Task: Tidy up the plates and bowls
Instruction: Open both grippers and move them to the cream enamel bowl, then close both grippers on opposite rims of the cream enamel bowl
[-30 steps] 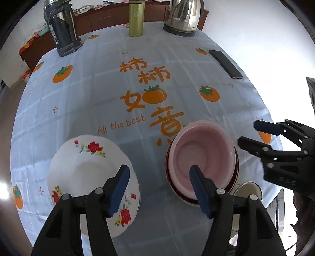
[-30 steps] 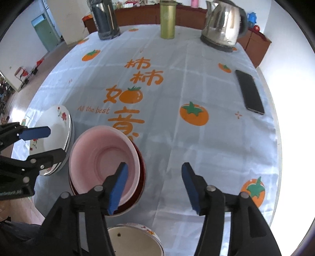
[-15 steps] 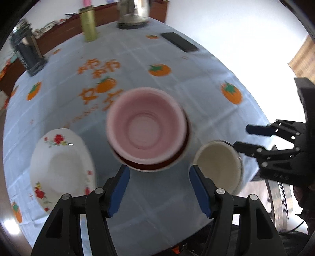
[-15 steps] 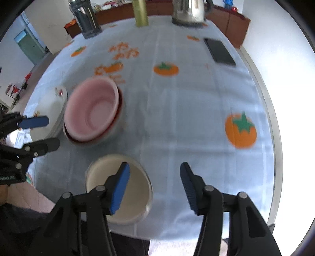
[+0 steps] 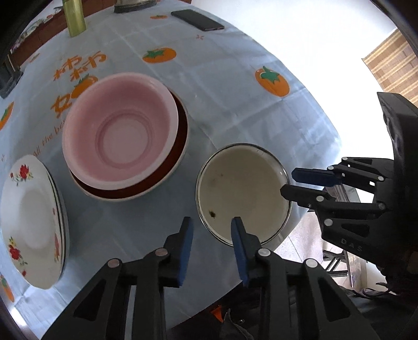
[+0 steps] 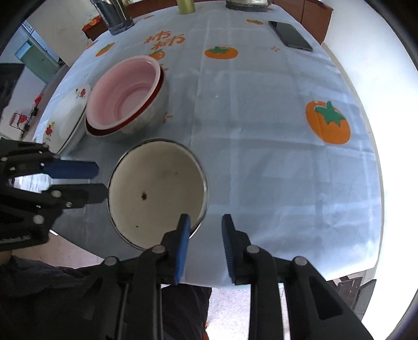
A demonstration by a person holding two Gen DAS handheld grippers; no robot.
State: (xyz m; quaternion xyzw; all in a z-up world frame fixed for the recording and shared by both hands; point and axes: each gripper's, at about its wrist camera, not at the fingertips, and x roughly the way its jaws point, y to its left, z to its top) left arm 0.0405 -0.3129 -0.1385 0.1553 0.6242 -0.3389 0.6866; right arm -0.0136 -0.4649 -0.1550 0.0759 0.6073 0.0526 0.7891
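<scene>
A cream enamel bowl (image 5: 243, 191) with a metal rim sits near the table's front edge. My left gripper (image 5: 211, 232) straddles its near-left rim, one pad outside and one inside, and its jaws are closing without pressing. My right gripper (image 6: 205, 227) straddles the near-right rim of the same bowl (image 6: 156, 193). Its jaws are also closing, with a gap still showing. Each gripper shows in the other's view: the right gripper (image 5: 290, 180) and the left gripper (image 6: 100, 180). A pink bowl (image 5: 120, 130) nests in a red-lined bowl (image 5: 180, 146). Floral plates (image 5: 28, 214) are stacked at the left.
A black phone (image 6: 290, 34) lies at the far right of the persimmon-print tablecloth (image 6: 274, 130). A green canister (image 5: 74, 18), a kettle base and a dark flask (image 6: 115, 15) stand along the far edge. The table's front edge runs just below the cream bowl.
Both grippers have shifted from over the pink bowl and plates to the cream bowl at the front edge and come lower. Both pairs of jaws have narrowed around its rim.
</scene>
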